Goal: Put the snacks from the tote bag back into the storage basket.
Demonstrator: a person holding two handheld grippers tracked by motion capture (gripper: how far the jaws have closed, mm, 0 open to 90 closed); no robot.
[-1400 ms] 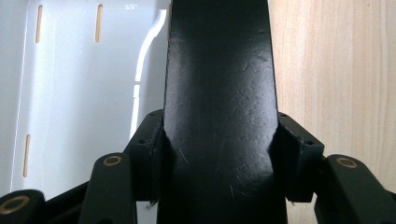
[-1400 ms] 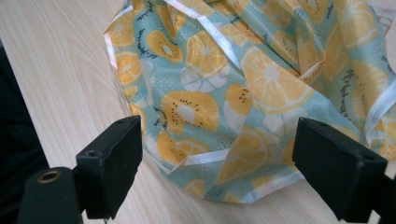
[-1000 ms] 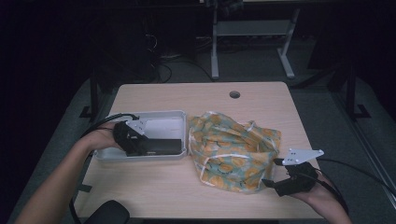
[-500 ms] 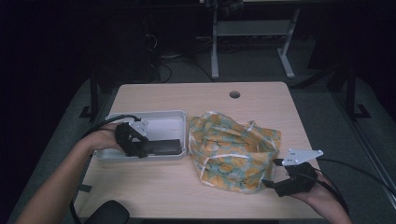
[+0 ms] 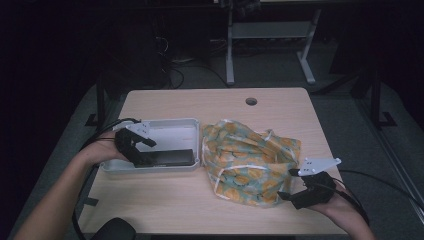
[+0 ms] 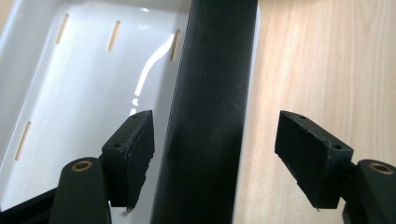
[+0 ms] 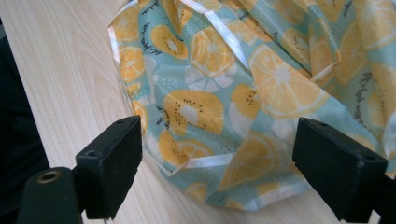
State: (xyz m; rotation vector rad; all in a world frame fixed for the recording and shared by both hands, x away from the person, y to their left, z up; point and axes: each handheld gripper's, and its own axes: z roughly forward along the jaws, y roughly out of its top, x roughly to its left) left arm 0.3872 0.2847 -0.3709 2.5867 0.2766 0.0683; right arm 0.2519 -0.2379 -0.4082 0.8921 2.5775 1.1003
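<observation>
At the left of the surface point(image 5: 165, 205), the left tool point(image 5: 142, 150) has just been opening; its jaws stand apart around the black bar point(image 6: 210, 112).
The bar leans on the white tray point(image 5: 165, 131) wall and may slip; the right tool point(image 7: 219, 172) gapes at the fruit cloth point(image 7: 261, 84).

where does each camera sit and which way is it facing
High view: fixed above the person's side, looking forward and down on the table; both forearms and tools enter from below.
Left gripper view: rides the left tool, looking down past its open jaws at a black bar in the white tray.
Right gripper view: rides the right tool, facing the fruit-print cloth between open jaws.
Shared: the high view also shows the tray, bar and cloth.
</observation>
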